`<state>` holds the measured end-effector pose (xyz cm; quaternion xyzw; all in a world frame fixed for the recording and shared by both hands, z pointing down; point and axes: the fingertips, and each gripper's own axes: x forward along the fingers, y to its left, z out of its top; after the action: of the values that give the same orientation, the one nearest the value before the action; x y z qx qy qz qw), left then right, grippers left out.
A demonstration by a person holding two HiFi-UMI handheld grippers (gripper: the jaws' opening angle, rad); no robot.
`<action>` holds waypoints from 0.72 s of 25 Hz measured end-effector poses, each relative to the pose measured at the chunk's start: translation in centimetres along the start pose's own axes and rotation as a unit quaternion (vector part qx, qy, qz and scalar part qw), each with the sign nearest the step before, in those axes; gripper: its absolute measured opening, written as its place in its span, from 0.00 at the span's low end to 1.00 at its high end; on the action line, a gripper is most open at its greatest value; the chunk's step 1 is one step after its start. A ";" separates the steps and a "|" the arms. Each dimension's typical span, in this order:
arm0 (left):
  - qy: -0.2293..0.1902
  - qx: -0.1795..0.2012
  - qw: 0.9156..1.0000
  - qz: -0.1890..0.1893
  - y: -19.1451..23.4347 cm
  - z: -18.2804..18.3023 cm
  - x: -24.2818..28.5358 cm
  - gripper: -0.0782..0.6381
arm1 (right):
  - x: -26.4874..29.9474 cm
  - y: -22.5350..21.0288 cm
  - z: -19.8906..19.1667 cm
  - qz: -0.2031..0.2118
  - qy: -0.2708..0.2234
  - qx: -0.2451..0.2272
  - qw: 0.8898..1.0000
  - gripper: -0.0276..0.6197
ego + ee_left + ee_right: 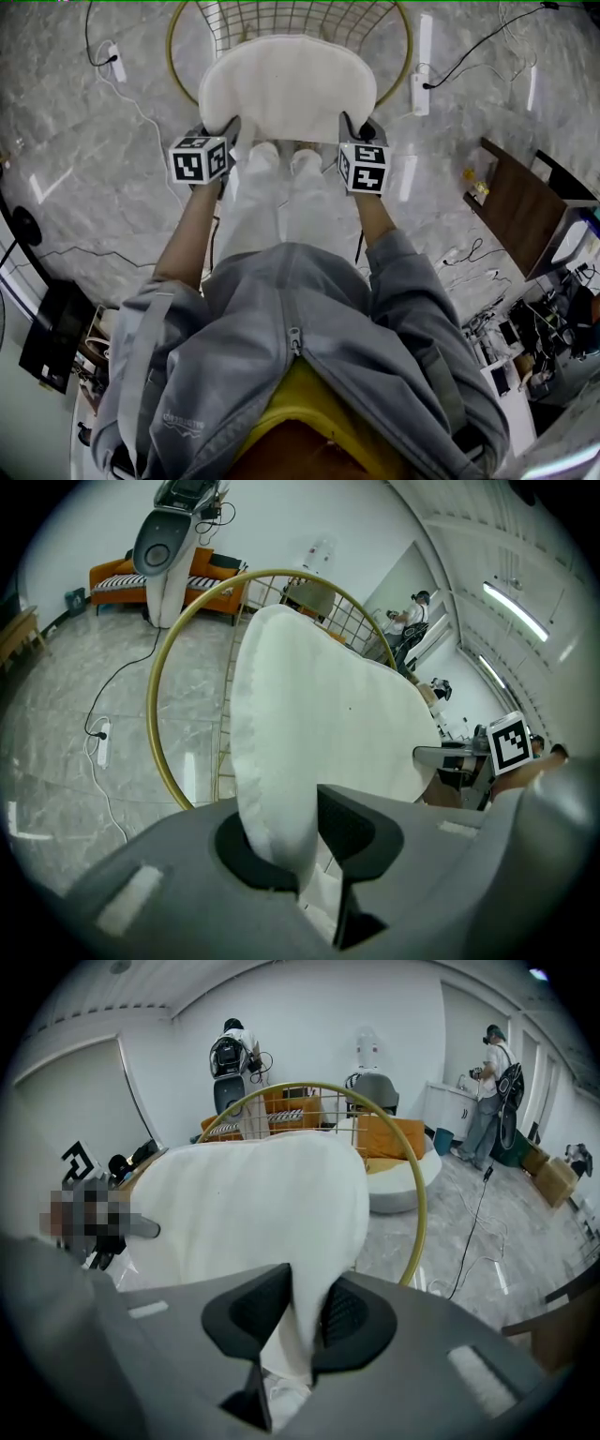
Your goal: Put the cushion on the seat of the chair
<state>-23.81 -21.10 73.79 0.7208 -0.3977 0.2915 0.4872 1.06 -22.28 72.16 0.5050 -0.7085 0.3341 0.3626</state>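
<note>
One white padded cushion (286, 84). One chair with a gold metal ring frame and wire-grid back (152, 700). Two grey grippers: a left gripper (232, 129) and a right gripper (348, 127). Two black-and-white marker cubes, one per gripper. One person in a grey jacket (309, 337), with two bare forearms and two white-trousered legs. Two white power strips on the grey marble floor (94, 187): a left power strip (114, 54) and a right power strip (419, 92). One brown wooden bench (518, 211). Two standing people in the right gripper view: a far person (234, 1058) and a right-hand person (492, 1082). One orange sofa (108, 572) in the left gripper view.
</note>
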 end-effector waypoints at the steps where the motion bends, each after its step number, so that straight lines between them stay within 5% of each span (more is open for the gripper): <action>1: 0.002 -0.002 1.000 0.000 0.3 -0.1 0.6 0.20 | 0.7 -0.2 -0.2 0.000 0.004 -0.001 1.000 0.16; 18: 0.056 -0.024 0.998 -0.014 3.9 -1.8 8.3 0.21 | 8.5 -2.2 -3.3 -0.006 0.061 0.013 0.998 0.17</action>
<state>-22.98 -22.65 82.98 0.6968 -0.3667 0.3152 0.5297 1.80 -24.11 81.34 0.4926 -0.6775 0.3711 0.4007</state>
